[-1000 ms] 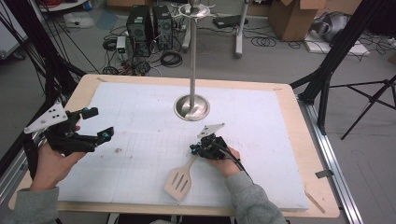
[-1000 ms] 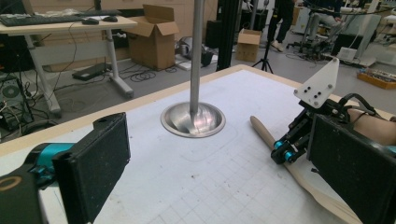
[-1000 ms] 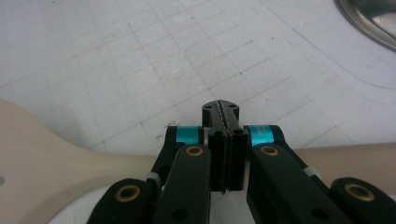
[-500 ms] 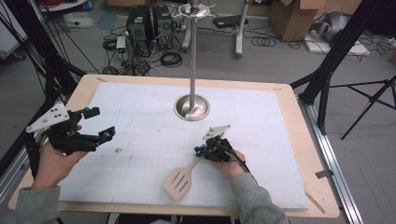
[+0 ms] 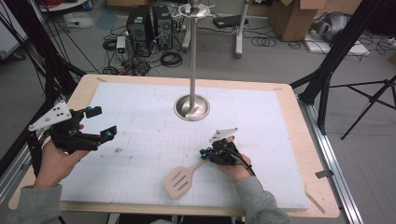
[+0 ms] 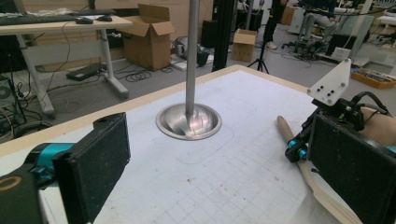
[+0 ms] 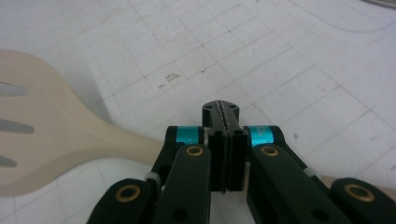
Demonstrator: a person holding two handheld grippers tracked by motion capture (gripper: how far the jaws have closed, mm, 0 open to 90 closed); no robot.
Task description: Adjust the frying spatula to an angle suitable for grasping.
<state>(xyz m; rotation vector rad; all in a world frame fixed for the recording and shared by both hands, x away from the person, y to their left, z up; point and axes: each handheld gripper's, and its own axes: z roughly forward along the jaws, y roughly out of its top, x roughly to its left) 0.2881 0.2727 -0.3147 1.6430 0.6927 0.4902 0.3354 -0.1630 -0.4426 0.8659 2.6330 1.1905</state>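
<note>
A pale wooden slotted spatula [image 5: 180, 182] lies on the white gridded mat [image 5: 149, 116], its handle pointing toward my right gripper [image 5: 204, 153]. In the right gripper view the right gripper [image 7: 222, 111] has its pads pressed flat together with nothing between them, while the spatula [image 7: 51, 135] handle runs underneath it. At the table's left side, a hand holds my left gripper [image 5: 103, 122] above the mat. In the left gripper view the left gripper [image 6: 219, 172] has its jaws wide apart and empty. Past them that view takes in the spatula [image 6: 286, 131] handle and the right gripper [image 6: 295, 151].
A tall metal pole on a round steel base [image 5: 192, 108] stands at the mat's far middle, and the same base [image 6: 189, 122] lies ahead in the left gripper view. The wooden table edge [image 5: 317, 154] frames the mat. Computers, cables and boxes sit on the floor beyond.
My right gripper has slid a little to the right and toward the near edge, still shut. The spatula and the left gripper have stayed in place.
</note>
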